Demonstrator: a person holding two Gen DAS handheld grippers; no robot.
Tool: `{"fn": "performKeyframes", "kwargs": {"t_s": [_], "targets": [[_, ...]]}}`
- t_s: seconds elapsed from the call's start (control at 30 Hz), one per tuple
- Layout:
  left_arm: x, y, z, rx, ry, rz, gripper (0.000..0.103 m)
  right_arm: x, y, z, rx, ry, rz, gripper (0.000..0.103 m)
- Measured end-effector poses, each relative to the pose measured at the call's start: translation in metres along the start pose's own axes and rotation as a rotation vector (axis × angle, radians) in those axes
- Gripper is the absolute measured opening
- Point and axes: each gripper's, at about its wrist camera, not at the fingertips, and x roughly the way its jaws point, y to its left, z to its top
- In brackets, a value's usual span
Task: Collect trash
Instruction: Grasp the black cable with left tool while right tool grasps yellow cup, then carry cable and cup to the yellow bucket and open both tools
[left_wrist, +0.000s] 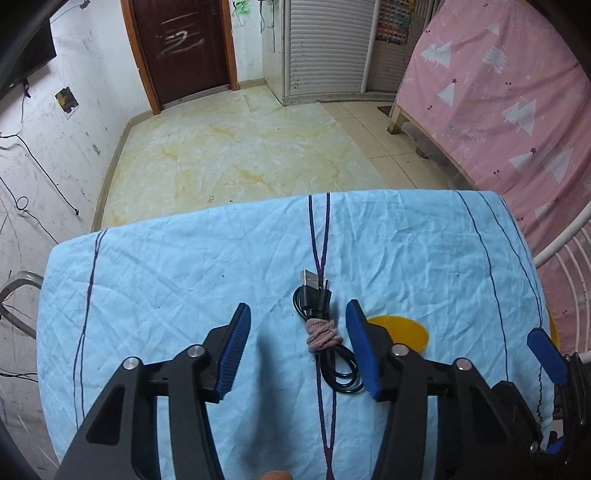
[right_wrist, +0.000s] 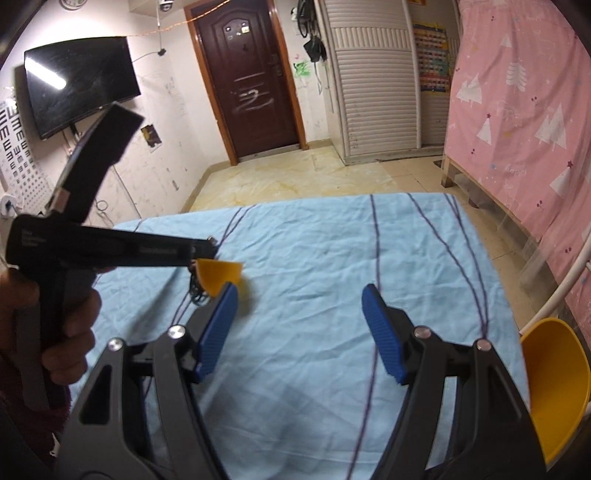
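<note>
While both grippers hang over the light blue sheet (left_wrist: 184, 280) that covers the surface, neither holds anything. The left gripper (left_wrist: 297, 319) has its blue-padded fingers (left_wrist: 232, 354) spread wide, and the coiled black USB cable (left_wrist: 319, 332) lies on the sheet in the gap between them, closer to the right-hand finger than the left-hand one. A pinkish band (left_wrist: 321, 334) is wrapped around the middle of the coil (its plug end points away from the fingers). Just past the right-hand finger, a yellow-orange dish (left_wrist: 404, 330) sits on the sheet, partly hidden behind that finger.

The right gripper (right_wrist: 299, 293) also has its fingers (right_wrist: 382, 332) wide apart, with only wrinkled sheet between them. In the right wrist view, the same yellow-orange dish shows just beyond the tip of the left-hand finger, under the body of the left gripper, which the person's hand (right_wrist: 64, 332) grips at the left edge. A second yellow-orange bowl (right_wrist: 554, 384) stands out past the right-hand finger at the sheet's edge. Whether it rests on the surface I cannot tell.
</note>
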Motion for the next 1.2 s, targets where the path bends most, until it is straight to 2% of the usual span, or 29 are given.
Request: {"fn": "performKeyframes", "kwargs": {"t_s": [0.23,0.3,0.37,0.87,1.03,1.1,1.2], "targets": [[0.009,0.003,-0.004,0.002,0.012,-0.019,0.030,0.009,0.015,0.001,-0.028,0.019,0.016,0.070],[0.009,0.004,-0.003,-0.002,0.006,-0.021,0.014,0.010,0.019,0.003,-0.033,0.020,0.025,0.071],[0.010,0.008,-0.002,-0.006,0.003,-0.022,0.010,0.013,0.023,0.005,-0.040,0.024,0.039,0.072],[-0.009,0.058,0.007,-0.096,-0.046,-0.016,0.009,0.058,0.059,0.017,-0.108,0.131,0.125,0.071],[-0.008,0.066,0.008,-0.109,-0.047,-0.014,0.009,0.067,0.068,0.019,-0.135,0.153,0.107,0.053],[-0.009,0.067,0.008,-0.107,-0.049,-0.015,0.009,0.069,0.068,0.019,-0.138,0.165,0.101,0.040],[-0.012,0.065,0.006,-0.102,-0.053,-0.016,0.009,0.069,0.068,0.021,-0.138,0.163,0.096,0.040]]}}
